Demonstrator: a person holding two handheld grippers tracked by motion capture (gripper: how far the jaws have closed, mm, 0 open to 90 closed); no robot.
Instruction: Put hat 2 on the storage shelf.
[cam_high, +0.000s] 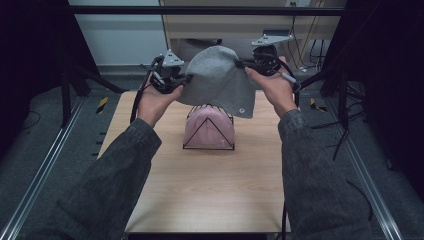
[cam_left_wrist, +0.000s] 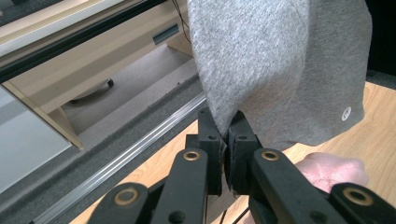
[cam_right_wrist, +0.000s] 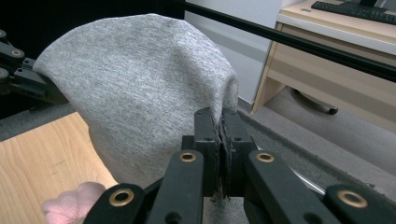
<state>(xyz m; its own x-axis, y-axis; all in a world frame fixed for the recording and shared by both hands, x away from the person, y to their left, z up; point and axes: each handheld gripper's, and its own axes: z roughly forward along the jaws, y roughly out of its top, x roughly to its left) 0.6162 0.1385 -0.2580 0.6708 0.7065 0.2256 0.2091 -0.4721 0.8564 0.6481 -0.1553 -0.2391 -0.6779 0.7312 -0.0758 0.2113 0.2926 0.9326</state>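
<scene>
So here a person has a grey beanie (cam_high: 218, 80) stretched between both tongs, hanging in the air above a black wire stand (cam_high: 209, 131) that sits in the middle of the wooden tabletop (cam_high: 200, 190). There's already something pink (cam_high: 210, 127) on that stand, looks like another soft hat or a padded form, can't really tell which. The left tongs (cam_high: 179, 83) are clamped fully shut on the beanie's left edge; in the left gripper view you can see the fabric pinched right between the closed jaws of the left tongs (cam_left_wrist: 227, 128), with the small round logo tag (cam_left_wrist: 346, 113) near the hem. Same story on the other side: the right tongs (cam_high: 246, 65) are closed tight on the opposite edge, and the right gripper view shows the knit bunched in the shut right tongs (cam_right_wrist: 219, 122). The hem hangs just above the top of the stand, maybe barely brushing it, hard to say from this angle. My read is this is the "lower it over the stand" step, about halfway through. The next move probably calls for keeping the opening spread wide, centering it over the pink dome, and coming down evenly on both sides so the hem doesn't snag on the wire. Only then let go.
</scene>
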